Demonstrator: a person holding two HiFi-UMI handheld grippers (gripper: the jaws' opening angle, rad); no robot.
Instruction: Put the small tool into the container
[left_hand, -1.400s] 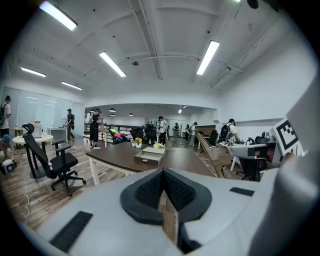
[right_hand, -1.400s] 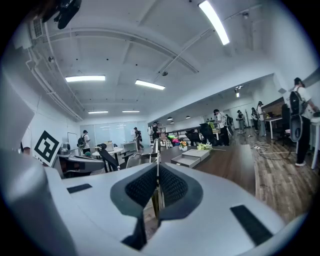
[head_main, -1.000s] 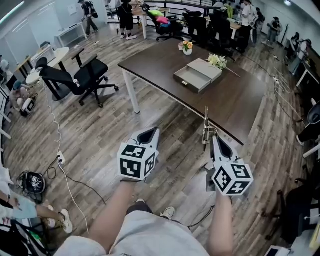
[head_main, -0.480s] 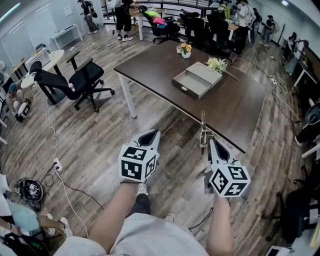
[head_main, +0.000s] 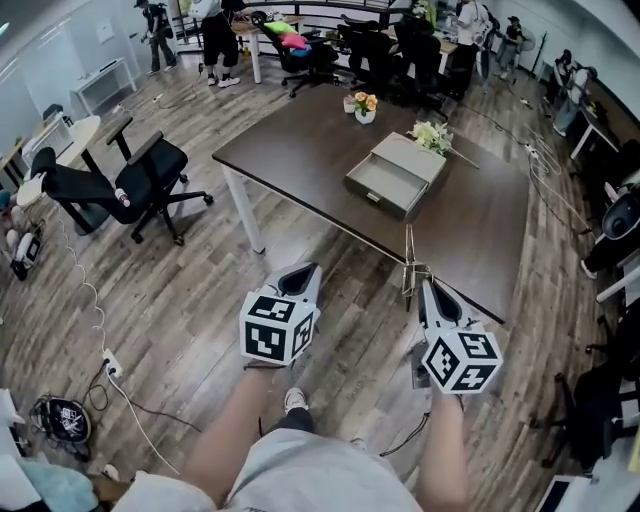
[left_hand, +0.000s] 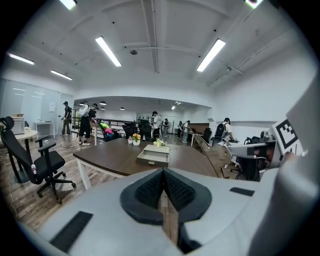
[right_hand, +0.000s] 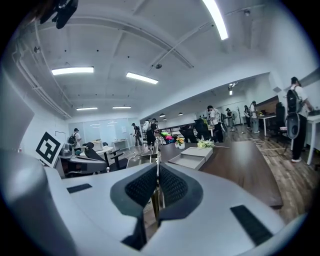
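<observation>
A thin metal tool (head_main: 410, 258) sticks up from my right gripper (head_main: 428, 286), which is shut on it; in the right gripper view the tool (right_hand: 158, 159) rises between the closed pads. My left gripper (head_main: 299, 273) is shut with nothing in it, its pads (left_hand: 150, 189) pressed together. The container, a grey open drawer box (head_main: 397, 173), rests on the dark brown table (head_main: 300, 150) ahead of both grippers. The drawer box (left_hand: 153, 154) lies straight ahead in the left gripper view. It also shows as the grey tray (right_hand: 192, 159) in the right gripper view. Both grippers hang over the wooden floor, short of the table's near edge.
A black office chair (head_main: 140, 180) stands left of the table. A small flower pot (head_main: 365, 105) and a white bouquet (head_main: 432, 135) sit beyond the drawer. Cables (head_main: 110, 330) trail on the floor at left. People and more chairs (head_main: 300, 50) fill the back of the room.
The view has advanced toward the table, so the drawer and table edge sit closer to the grippers. Both grippers keep their pose, and the right one still holds the tool.
</observation>
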